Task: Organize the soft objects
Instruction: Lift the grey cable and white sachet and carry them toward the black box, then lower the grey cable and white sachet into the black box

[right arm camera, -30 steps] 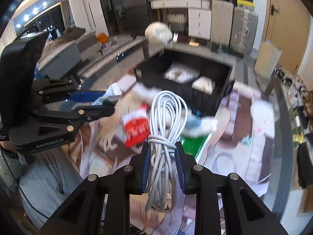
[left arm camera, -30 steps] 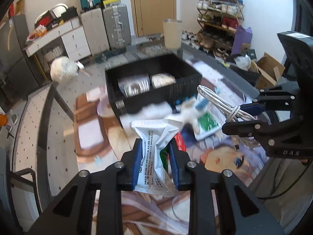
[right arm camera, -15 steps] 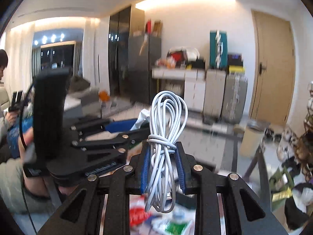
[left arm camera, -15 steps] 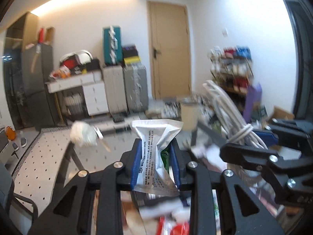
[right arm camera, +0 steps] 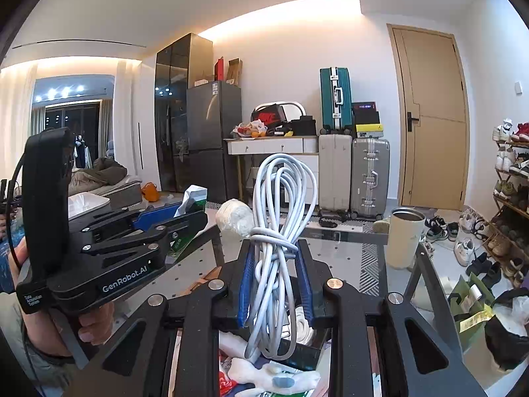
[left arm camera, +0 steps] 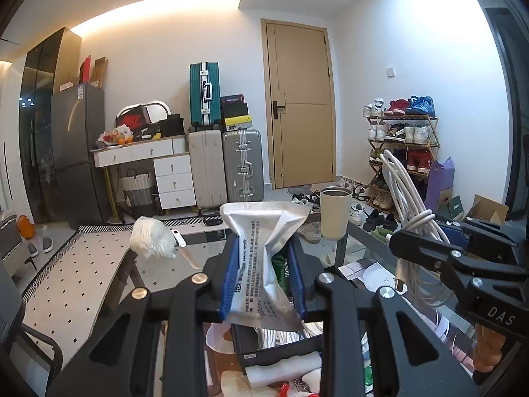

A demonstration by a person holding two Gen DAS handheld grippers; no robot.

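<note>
My left gripper (left arm camera: 263, 253) is shut on a crumpled silver foil packet (left arm camera: 264, 228) with printed text, held upright above the table. To its right, my right gripper (left arm camera: 429, 241) carries a coiled white cable (left arm camera: 401, 188). In the right wrist view the right gripper (right arm camera: 276, 261) is shut on that tied cable coil (right arm camera: 281, 195), whose loops stand above the pads. The left gripper (right arm camera: 178, 221) shows at the left with the packet (right arm camera: 195, 197) poking out. A black bin (left arm camera: 274, 354) with wrapped items inside lies just below both grippers, mostly hidden by the fingers.
A beige cup (left arm camera: 335, 211) and a white wrapped bundle (left arm camera: 152, 241) stand at the far side of the glass table (right arm camera: 357, 258). Loose soft items, among them a white plush piece (right arm camera: 264, 377), lie under the grippers. A person's hand (right arm camera: 96, 324) holds the left gripper's handle.
Both grippers rose and tilted up, so the views swung from the tabletop and bin to the room beyond. Packet and cable stay clamped as before.
</note>
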